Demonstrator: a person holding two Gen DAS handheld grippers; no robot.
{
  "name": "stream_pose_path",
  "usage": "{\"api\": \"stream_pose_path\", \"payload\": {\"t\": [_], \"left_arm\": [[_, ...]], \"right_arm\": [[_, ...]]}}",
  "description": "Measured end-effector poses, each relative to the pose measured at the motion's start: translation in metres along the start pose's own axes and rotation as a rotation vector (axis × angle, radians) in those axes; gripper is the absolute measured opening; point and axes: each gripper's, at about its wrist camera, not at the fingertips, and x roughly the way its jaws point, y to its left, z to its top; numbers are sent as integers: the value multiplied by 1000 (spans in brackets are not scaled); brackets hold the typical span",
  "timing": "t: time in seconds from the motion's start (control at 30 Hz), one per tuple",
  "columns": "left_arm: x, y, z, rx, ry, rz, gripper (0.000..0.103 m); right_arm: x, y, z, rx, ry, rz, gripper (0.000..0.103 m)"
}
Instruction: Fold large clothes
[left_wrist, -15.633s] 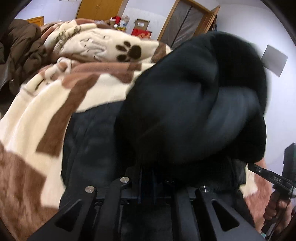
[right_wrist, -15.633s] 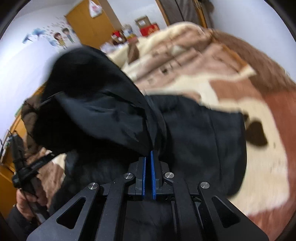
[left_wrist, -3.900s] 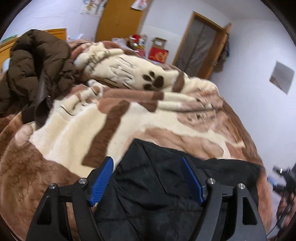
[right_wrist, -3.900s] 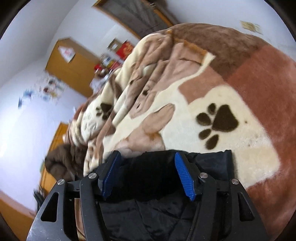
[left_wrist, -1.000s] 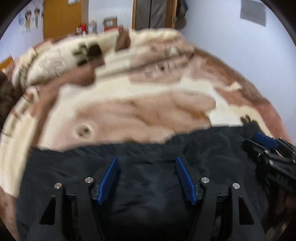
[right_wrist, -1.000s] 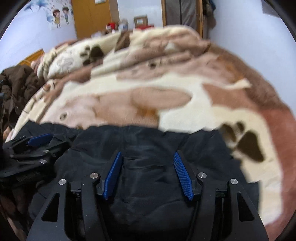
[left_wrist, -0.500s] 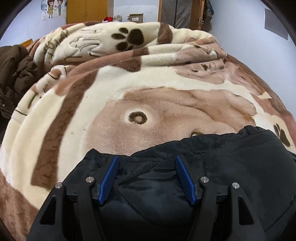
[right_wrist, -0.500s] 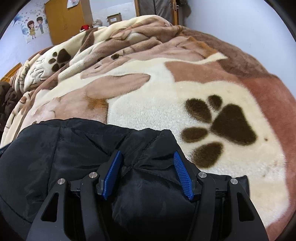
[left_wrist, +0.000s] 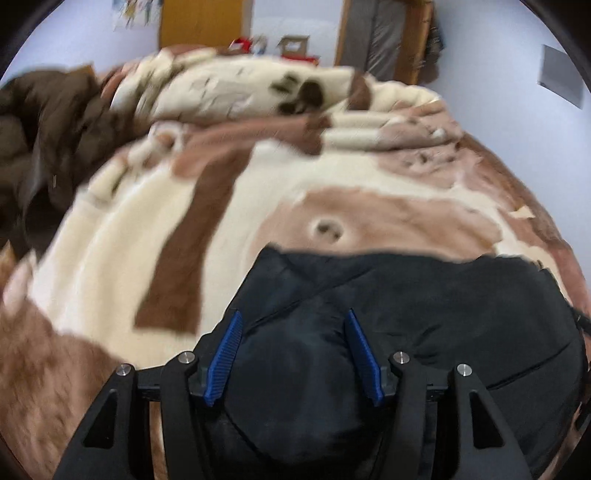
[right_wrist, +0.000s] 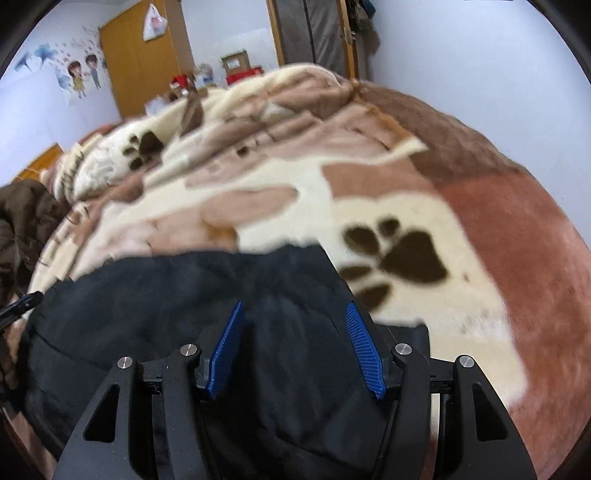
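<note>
A black padded jacket (left_wrist: 424, 302) is lying bunched in the lower half of the left wrist view, on a bed covered by a cream and brown paw-print blanket (left_wrist: 122, 229); the left gripper (left_wrist: 291, 354) is sitting at the bottom centre of the frame, its blue-padded fingers (left_wrist: 225, 356) spread wide with a hump of the black fabric rising between them, and neither pad is pressing on it; a dark brown coat (left_wrist: 44, 122) is heaped at the upper left of that frame, on the blanket's far edge; the picture is blurring toward its edges.

In the right wrist view the same jacket (right_wrist: 147, 295) is filling the lower left, its top edge running across the middle of the frame; the right gripper (right_wrist: 295, 347) is at the bottom centre, its fingers (right_wrist: 364, 354) also standing wide apart over a fold of the jacket, gripping nothing; a large brown paw print (right_wrist: 399, 258) on the blanket (right_wrist: 369, 192) is showing just right of centre, beside the jacket's corner; an orange-brown wardrobe (right_wrist: 144, 62) is standing at the upper left.
</note>
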Motion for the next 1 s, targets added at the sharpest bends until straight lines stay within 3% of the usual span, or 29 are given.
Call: {"api": "stream_pose_path", "payload": {"t": [0.17, 0.4, 1.0], "left_arm": [[17, -2, -6, 0, -29, 4, 62], [29, -7, -12, 5, -56, 7, 63], [32, -5, -13, -1, -53, 4, 64]], "right_arm": [[21, 2, -9, -23, -44, -31, 58], [31, -5, -14, 3, -66, -11, 58], [34, -3, -15, -8, -62, -25, 58]]}}
